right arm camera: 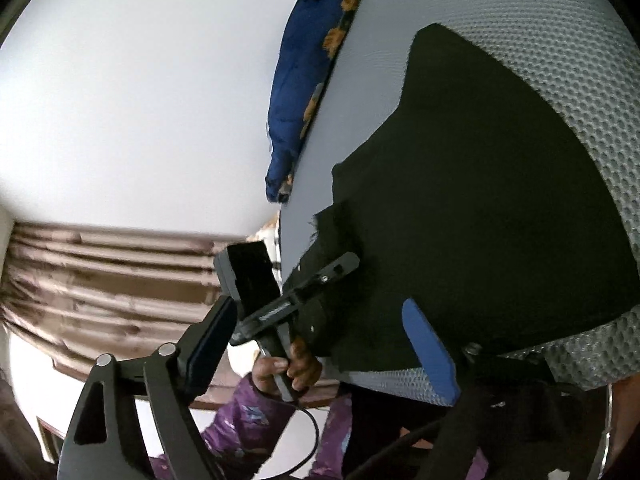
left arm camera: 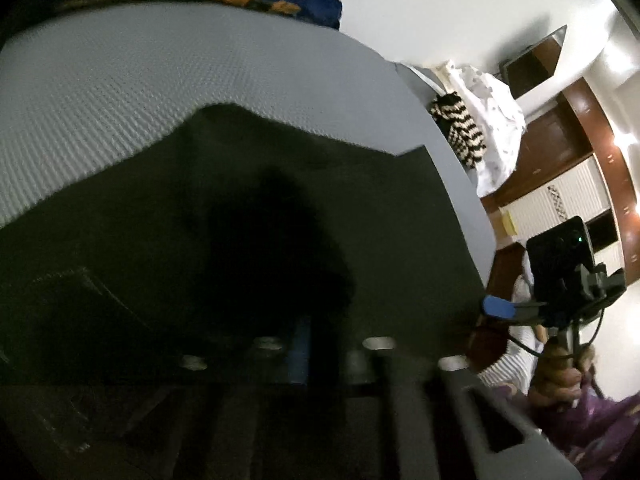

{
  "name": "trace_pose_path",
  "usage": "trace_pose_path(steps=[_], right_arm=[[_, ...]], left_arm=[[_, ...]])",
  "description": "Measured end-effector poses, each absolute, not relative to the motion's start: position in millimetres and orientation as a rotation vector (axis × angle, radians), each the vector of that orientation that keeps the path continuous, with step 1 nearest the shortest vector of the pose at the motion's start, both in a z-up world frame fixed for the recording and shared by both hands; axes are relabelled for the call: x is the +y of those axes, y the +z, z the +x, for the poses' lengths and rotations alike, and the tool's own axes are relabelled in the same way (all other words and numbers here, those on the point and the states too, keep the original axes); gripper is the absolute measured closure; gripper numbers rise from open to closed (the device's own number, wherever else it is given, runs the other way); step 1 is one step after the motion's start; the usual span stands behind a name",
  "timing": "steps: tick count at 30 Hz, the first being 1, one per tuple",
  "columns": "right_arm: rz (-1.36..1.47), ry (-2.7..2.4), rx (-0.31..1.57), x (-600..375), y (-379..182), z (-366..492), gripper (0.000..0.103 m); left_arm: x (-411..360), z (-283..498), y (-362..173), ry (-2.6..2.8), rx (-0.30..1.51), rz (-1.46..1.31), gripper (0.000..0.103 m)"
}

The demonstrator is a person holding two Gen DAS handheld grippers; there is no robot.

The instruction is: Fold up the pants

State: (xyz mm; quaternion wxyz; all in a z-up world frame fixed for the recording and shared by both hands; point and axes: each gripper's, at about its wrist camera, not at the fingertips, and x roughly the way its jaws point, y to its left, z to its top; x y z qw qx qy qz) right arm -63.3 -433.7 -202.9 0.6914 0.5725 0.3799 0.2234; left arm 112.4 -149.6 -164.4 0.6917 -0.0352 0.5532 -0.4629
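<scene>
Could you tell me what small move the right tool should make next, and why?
Probably lower the right tool onto the near edge of the black pants and close: it is wide open and holds nothing, while the left tool sits at another edge of them.

I see a grey textured mattress as my landmark. Along its far edge lies a blue floral quilt, a plain white wall beyond it. Off one side hang brown curtains; off another stands a white-and-brown wardrobe, brightly lit.
</scene>
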Motion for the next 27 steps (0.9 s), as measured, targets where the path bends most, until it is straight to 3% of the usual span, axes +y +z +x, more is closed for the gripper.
trace_pose_path(steps=[12,20,27], right_arm=[[1.333,0.456,0.858,-437,-214,-60,0.012],[1.329,0.441,0.895,-437,-218,-59,0.011],[1.323,0.437,0.919,-434,-222,-58,0.010]], left_arm=[[-152,113,-121,-1.044,1.031,-0.012,0.098],[-154,116,-173,-0.967,1.153,0.031,0.094],[-153,112,-168,-0.995,1.121,0.031,0.093]])
